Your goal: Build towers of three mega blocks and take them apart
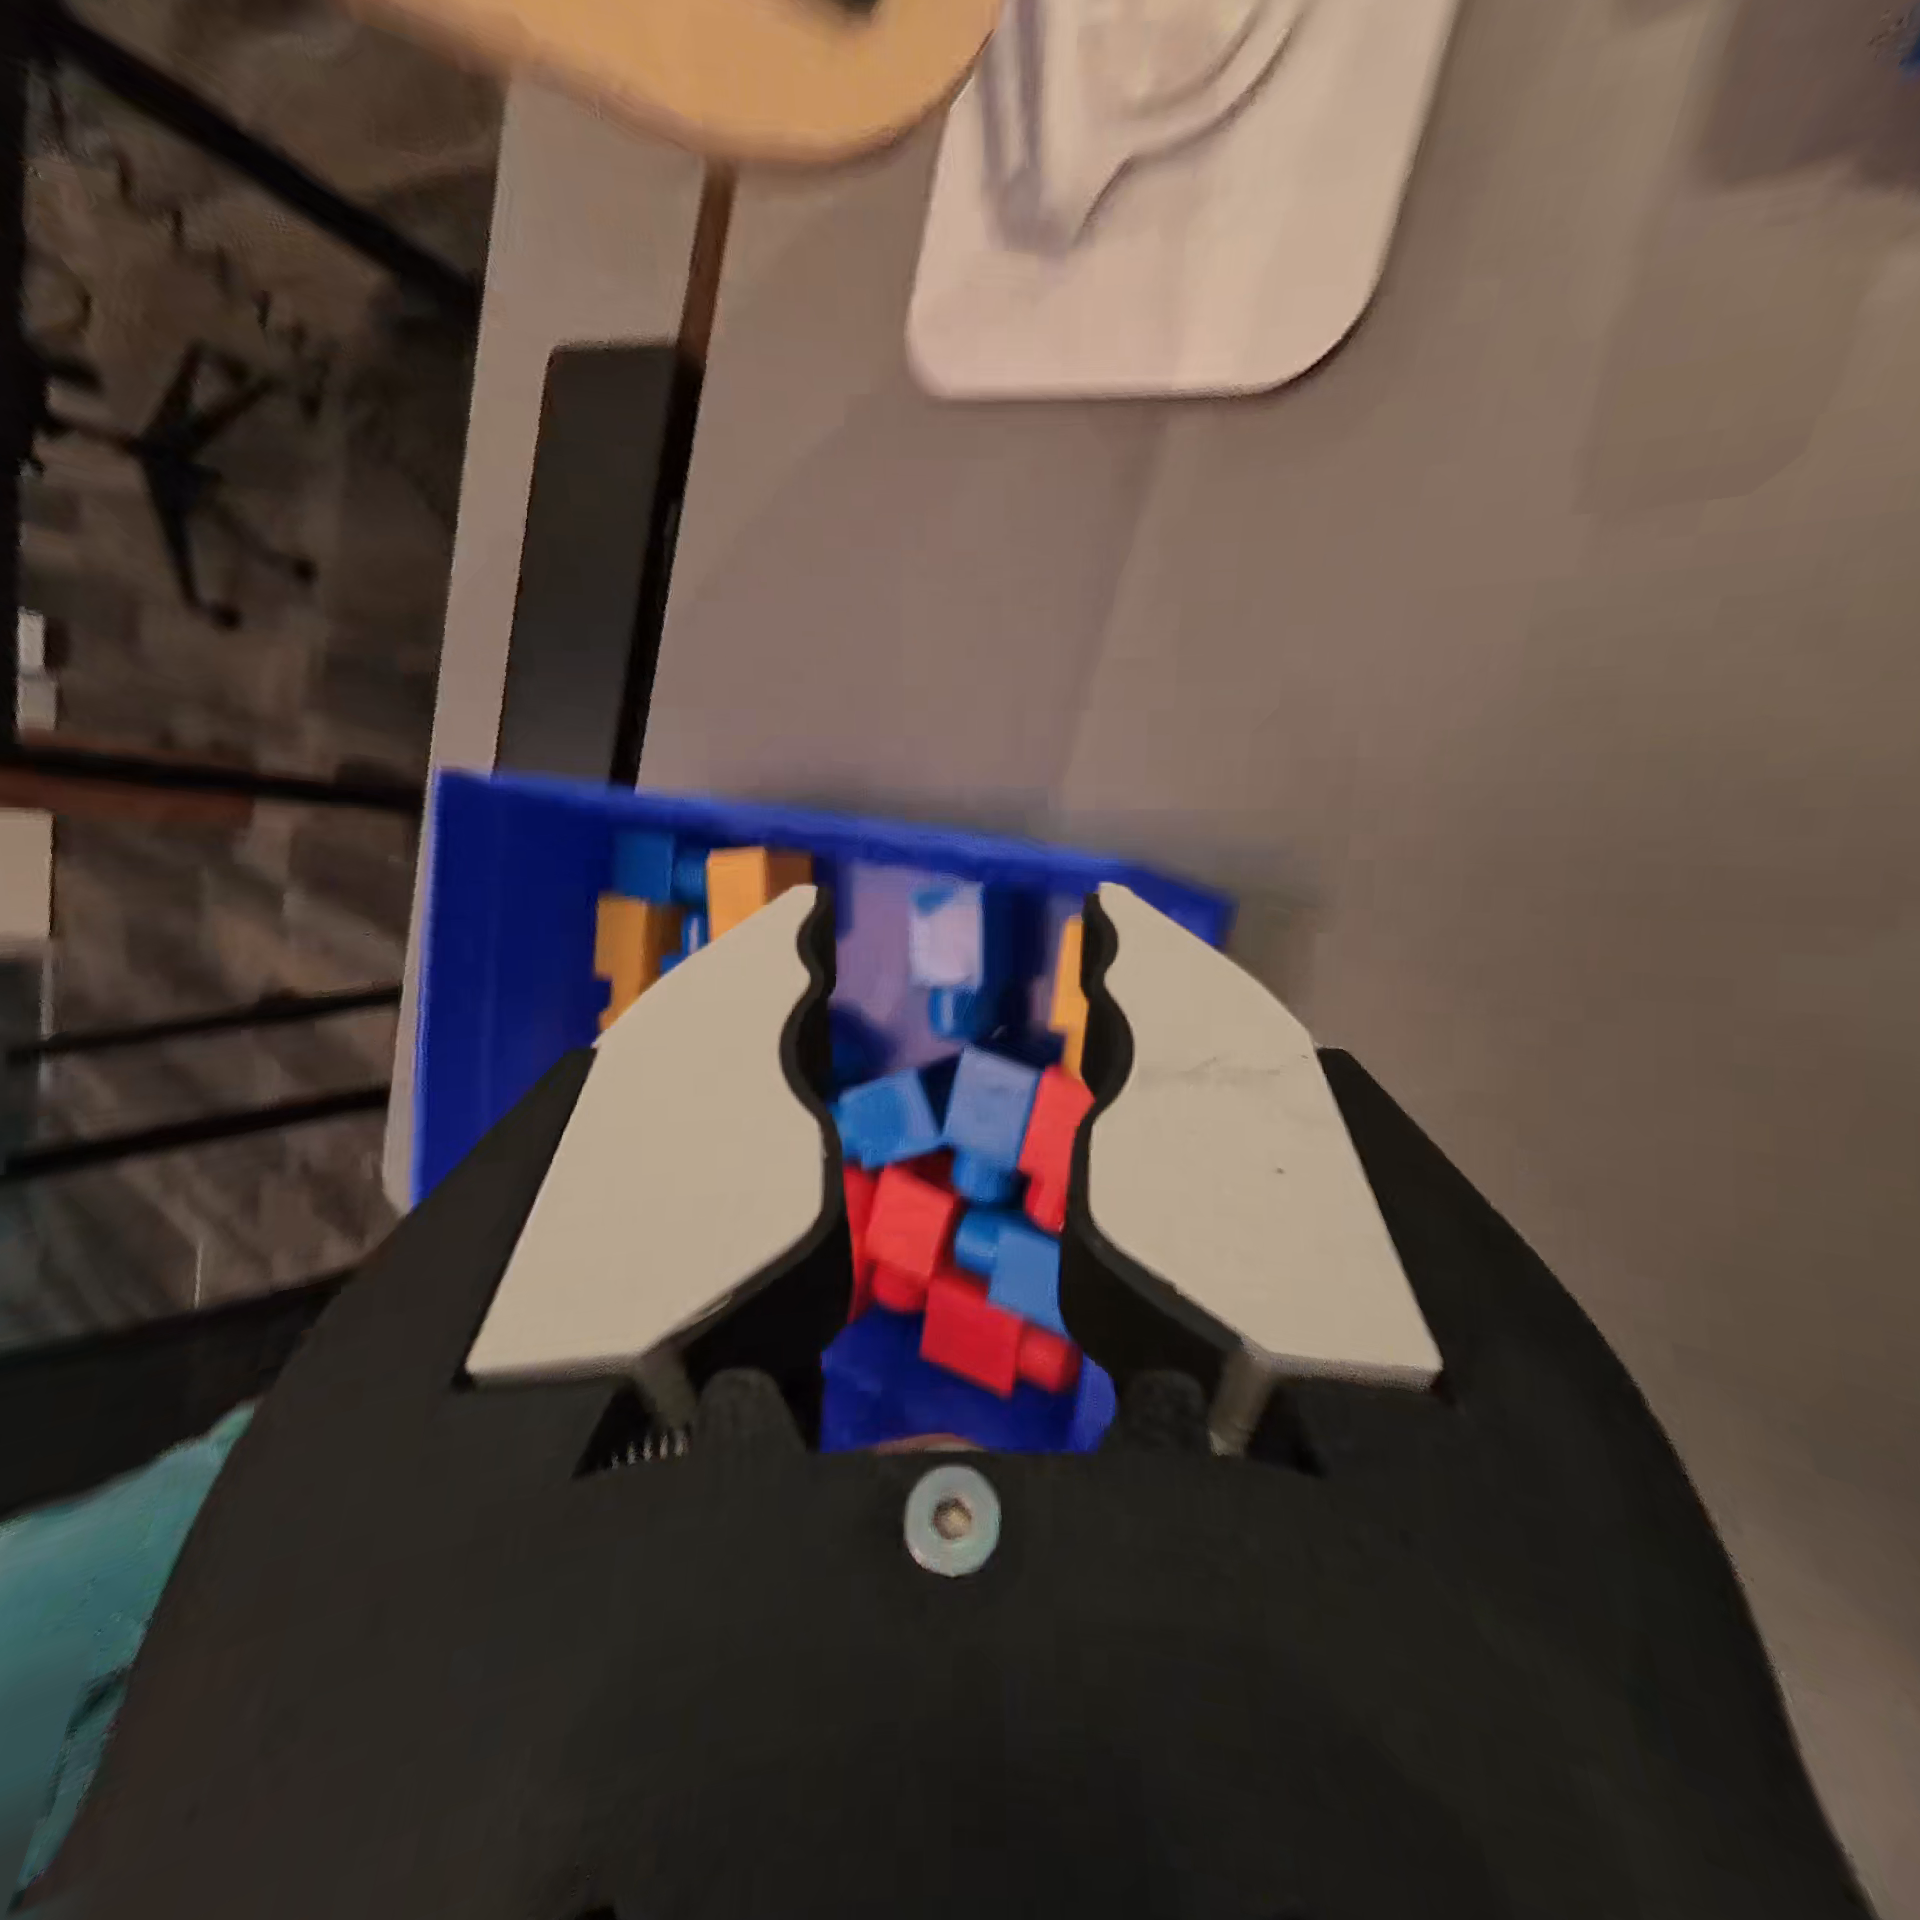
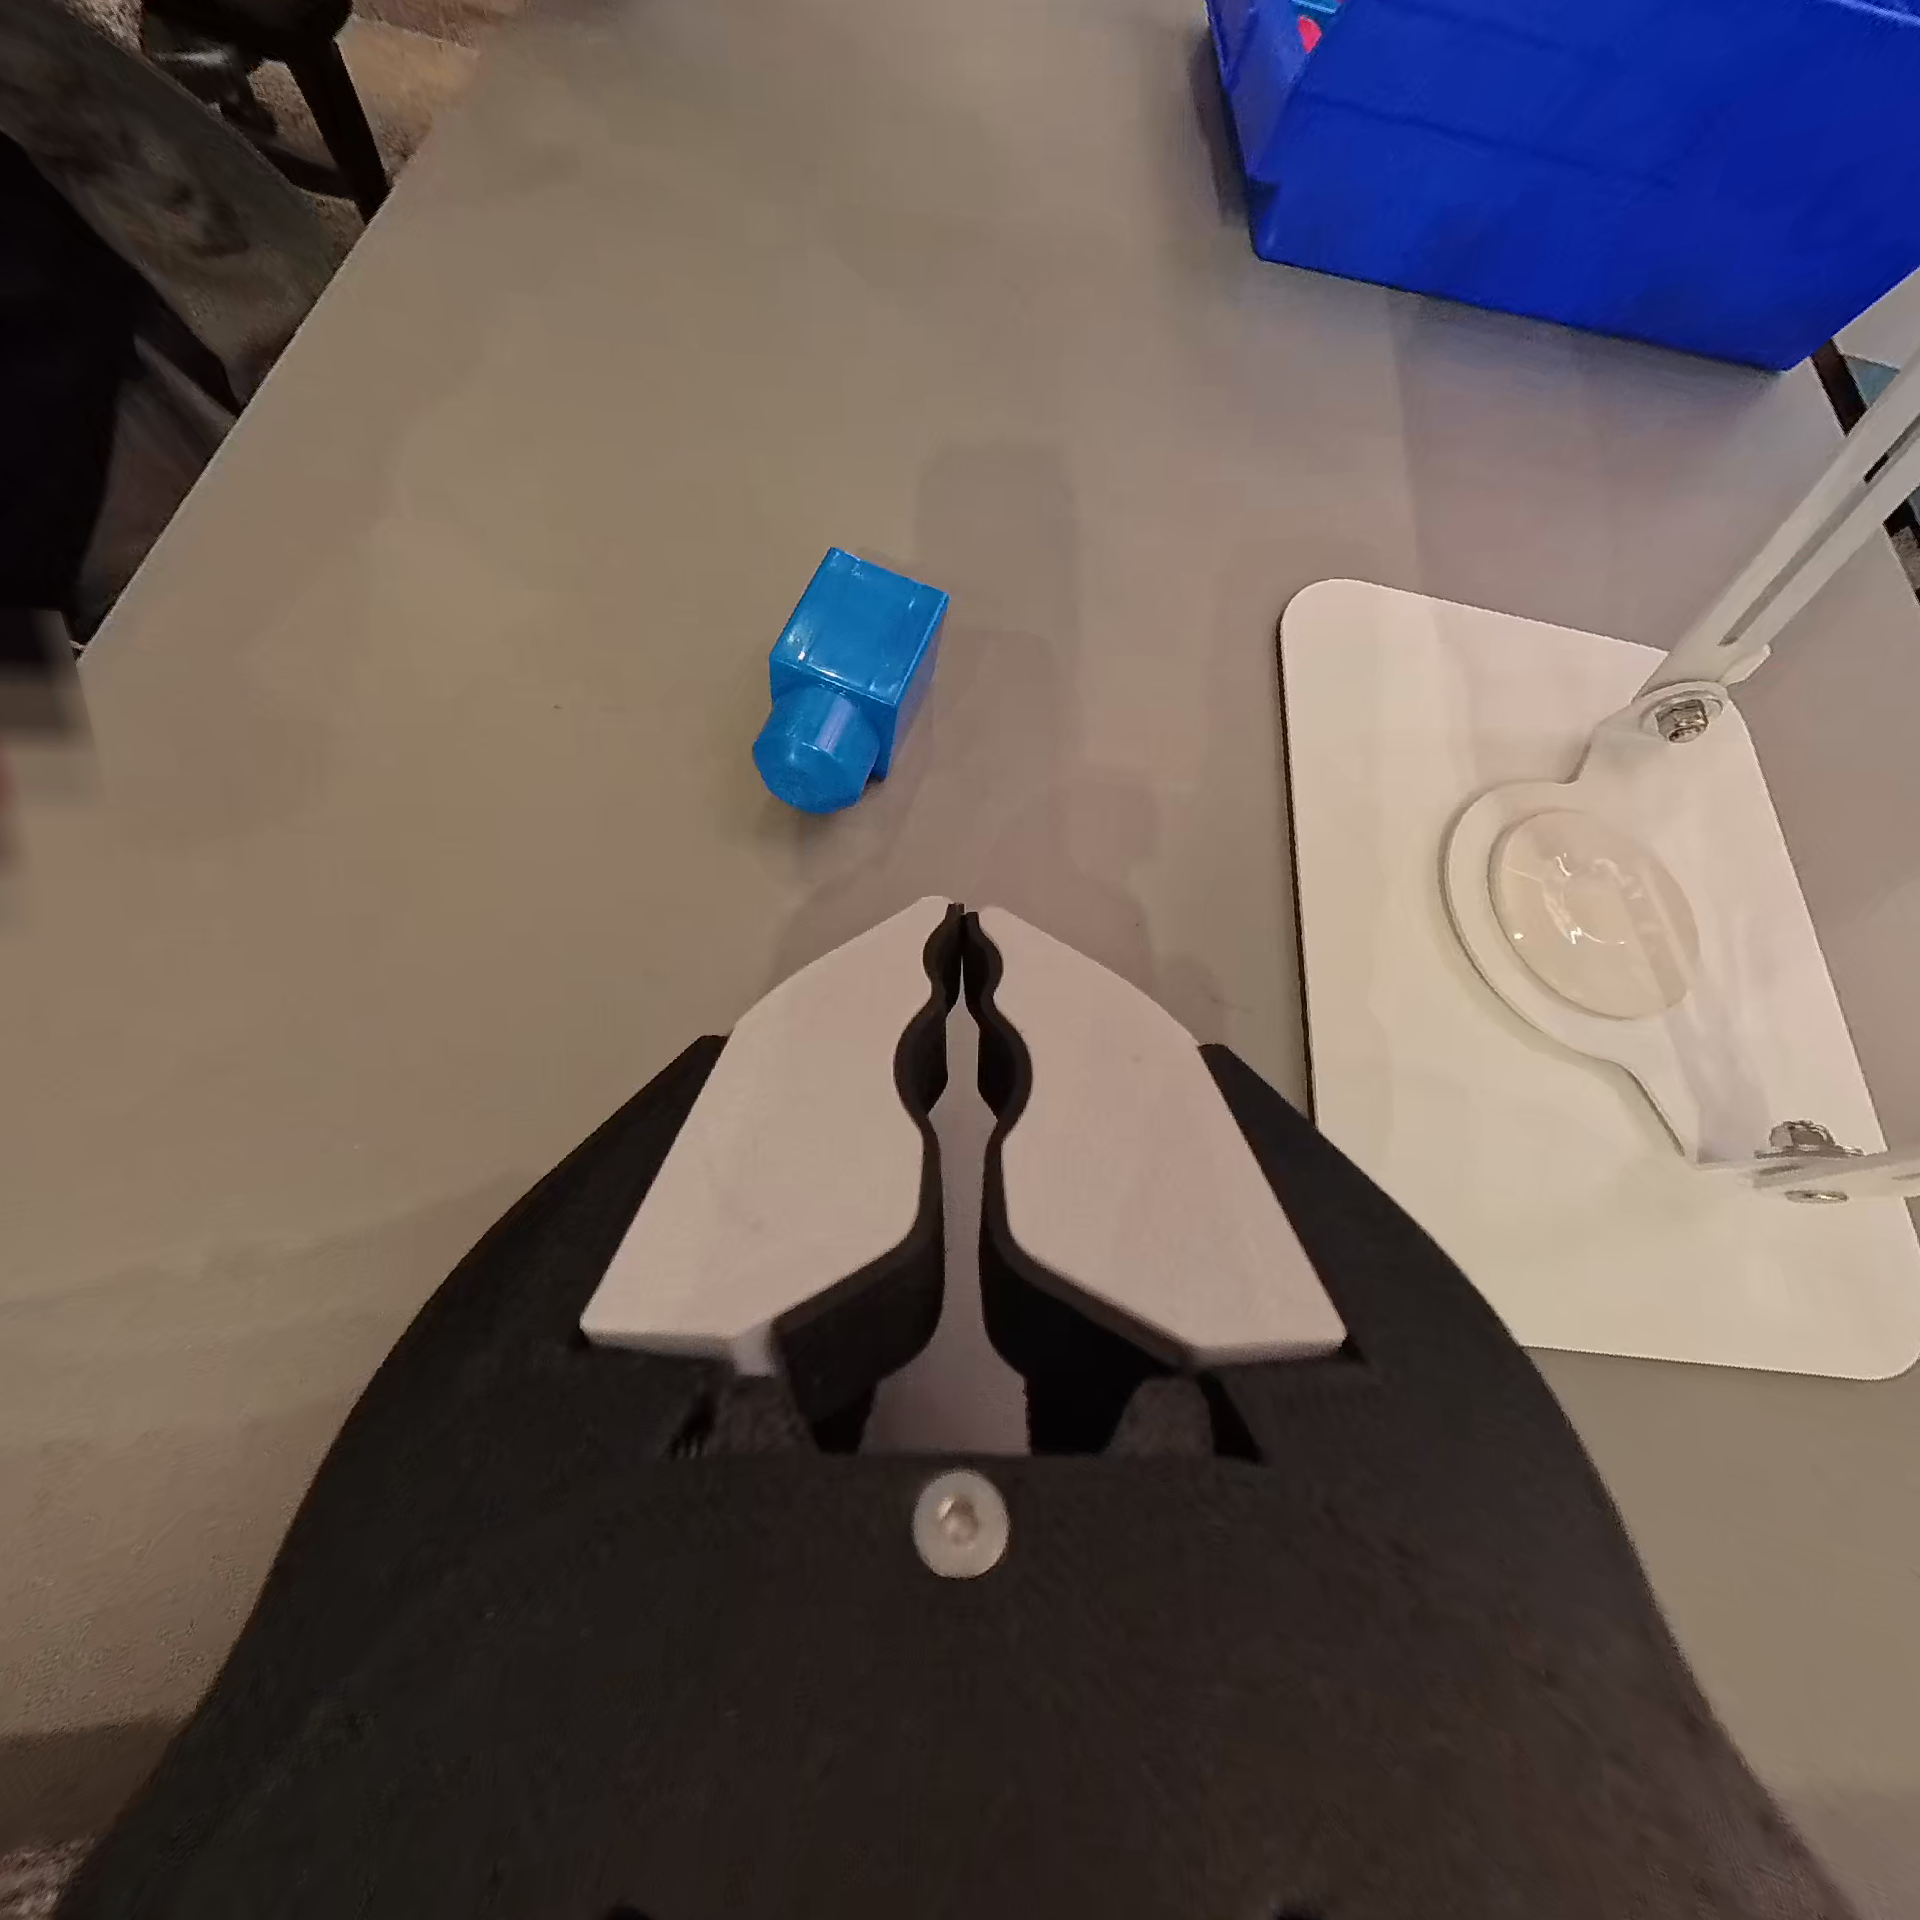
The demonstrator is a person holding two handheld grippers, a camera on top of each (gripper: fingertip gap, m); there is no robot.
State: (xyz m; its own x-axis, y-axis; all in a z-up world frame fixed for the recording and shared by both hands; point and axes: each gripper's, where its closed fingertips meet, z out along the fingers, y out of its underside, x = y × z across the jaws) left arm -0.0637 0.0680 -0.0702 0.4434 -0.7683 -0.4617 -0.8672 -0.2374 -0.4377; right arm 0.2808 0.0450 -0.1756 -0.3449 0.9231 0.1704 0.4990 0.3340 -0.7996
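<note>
Left wrist view: left gripper [image 1: 951, 940] is held part-open, nothing gripped, over blue bin [image 1: 499, 935] of mixed blocks. Right gripper [image 2: 963, 920] is closed, bare; blue block [image 2: 852, 675] lies on its side on grey table [image 2: 520, 520].

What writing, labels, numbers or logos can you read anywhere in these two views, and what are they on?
None can be read.
Blue bin: plain walls, no print visible.
Blue block on the grey table: no marking visible.
White stand base: blank.
Blocks in the bin: too blurred to tell.
Left gripper and right gripper: no lettering visible.
</note>
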